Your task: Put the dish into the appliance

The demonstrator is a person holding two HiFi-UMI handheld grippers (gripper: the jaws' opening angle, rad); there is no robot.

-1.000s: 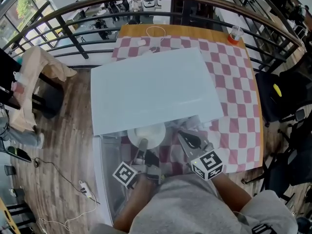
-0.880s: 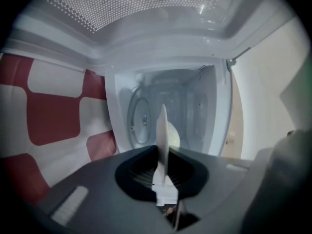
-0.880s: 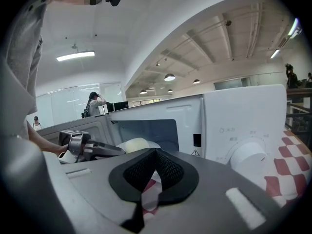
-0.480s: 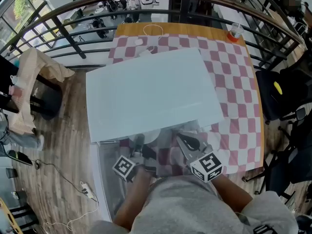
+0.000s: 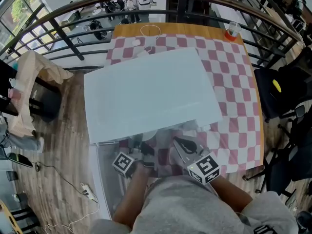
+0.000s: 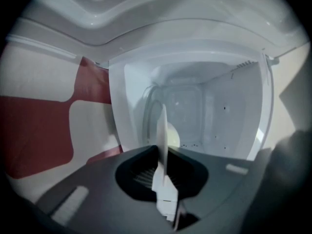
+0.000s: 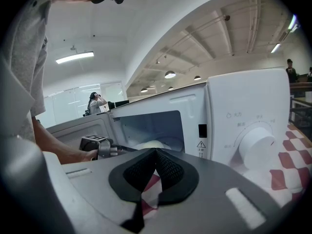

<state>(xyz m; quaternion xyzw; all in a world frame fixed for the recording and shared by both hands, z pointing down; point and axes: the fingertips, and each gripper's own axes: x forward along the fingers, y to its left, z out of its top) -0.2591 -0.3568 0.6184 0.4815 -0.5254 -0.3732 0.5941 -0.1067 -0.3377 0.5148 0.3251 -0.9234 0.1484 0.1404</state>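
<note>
Holding a white dish (image 6: 163,130) just inside the mouth of the open microwave (image 7: 229,106), my left gripper (image 6: 161,172) clamped on its thin rim and my right gripper (image 7: 155,155) empty, jaws together, I judge it light, stiff, slick and breakable, best pinched deep at that rim.

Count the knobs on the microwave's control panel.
1: a white round knob on the microwave's control panel, right of the open cavity, seen in the right gripper view. The right gripper covers the panel's lower part, so another may be hidden.

Dish (image 7: 148,144) within the microwave (image 5: 151,91), microwave atop the table (image 5: 234,77)
</note>
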